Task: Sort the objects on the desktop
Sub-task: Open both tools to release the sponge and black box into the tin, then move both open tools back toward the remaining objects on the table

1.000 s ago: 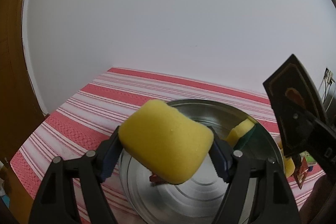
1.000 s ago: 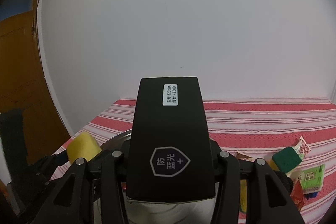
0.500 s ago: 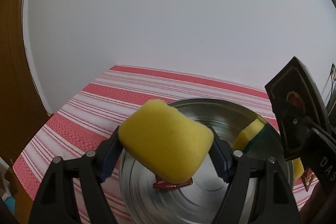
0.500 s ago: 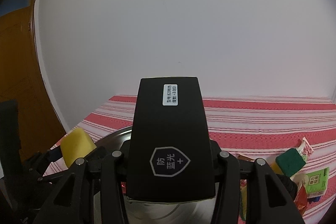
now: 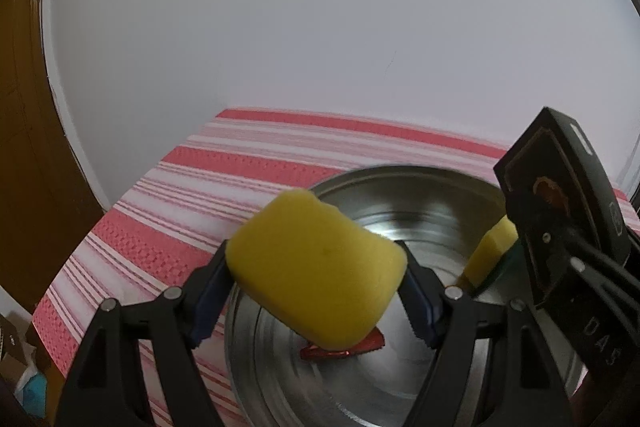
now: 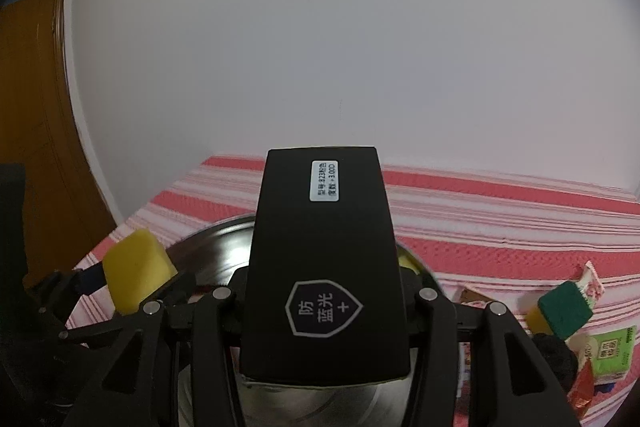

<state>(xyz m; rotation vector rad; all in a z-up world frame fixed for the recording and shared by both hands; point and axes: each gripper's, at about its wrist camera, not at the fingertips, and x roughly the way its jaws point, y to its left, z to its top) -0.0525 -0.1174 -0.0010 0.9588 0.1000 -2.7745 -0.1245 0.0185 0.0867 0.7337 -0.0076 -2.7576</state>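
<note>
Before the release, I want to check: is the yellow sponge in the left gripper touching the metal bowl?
Apart. In the left wrist view the yellow sponge sits clamped in the left gripper above the metal bowl, whose floor shows beneath it.

A brown wooden door (image 5: 24, 147) beside a white wall (image 5: 320, 27).

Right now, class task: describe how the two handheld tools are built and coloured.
Both the left tool and right tool have matte black angular fingers with triangular cut-outs and silver rivets. The left's pads are blue. The right's body bears white lettering, with black cables alongside.
</note>
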